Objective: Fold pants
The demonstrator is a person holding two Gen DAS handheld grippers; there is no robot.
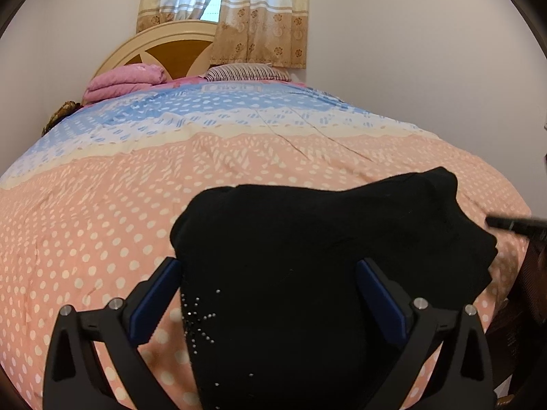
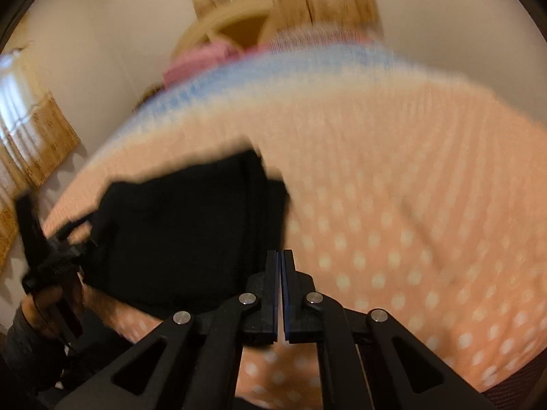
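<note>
The black pants (image 1: 307,273) lie folded in a compact bundle on the dotted peach bedspread (image 1: 102,222), their long axis in the left wrist view running from 7 o'clock, at the rhinestone-studded part, up toward 2 o'clock. The left gripper (image 1: 268,273) stands wide open, its blue-padded fingers straddling the bundle and clamping nothing. The right gripper (image 2: 280,266), blurred, has its fingers pressed nearly together on nothing, just beside the bundle's right edge.

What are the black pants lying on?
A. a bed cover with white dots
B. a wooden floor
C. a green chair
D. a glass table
A: the black pants lie on a pink bed cover with white dots, and the left gripper has its fingers wide open around them.
</note>
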